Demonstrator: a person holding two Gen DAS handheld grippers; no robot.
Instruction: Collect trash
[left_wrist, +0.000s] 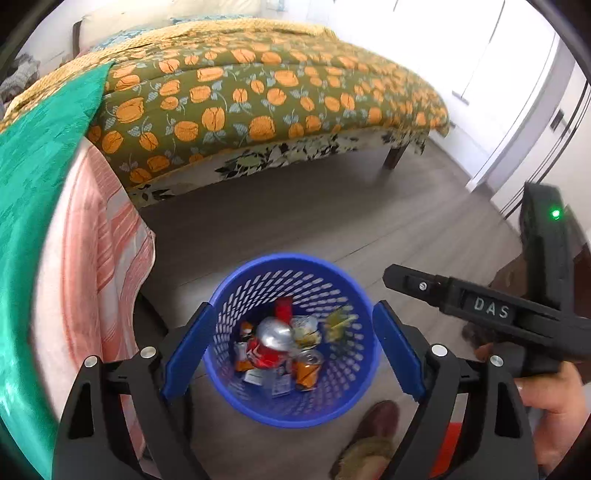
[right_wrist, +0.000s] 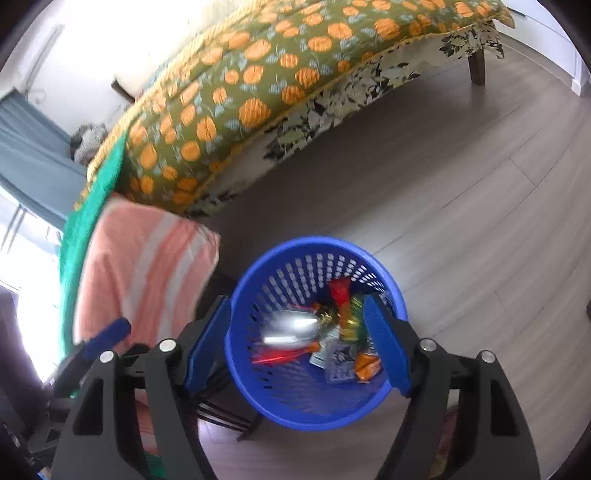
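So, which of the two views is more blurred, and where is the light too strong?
Right wrist view: more blurred; the silver crushed can in the blue perforated plastic basket smears, and the upper left is blown white. Left wrist view: sharper, but the white wall and door area is overexposed.

Perforated glossy blue plastic basket (left_wrist: 343, 402), shiny metal can (left_wrist: 275, 334) inside, matt wood-grain floor (left_wrist: 314, 218), quilted cloth bedspread (left_wrist: 258, 92)

A blue perforated basket (left_wrist: 291, 406) holds a red-and-silver can (left_wrist: 271, 341) and orange wrappers (right_wrist: 367, 365), beside an olive bedspread (left_wrist: 258, 99) patterned with orange fruit, a green cloth (left_wrist: 40, 155) and a pink-striped sheet (right_wrist: 147, 266) on grey wood-grain flooring (right_wrist: 461, 184).
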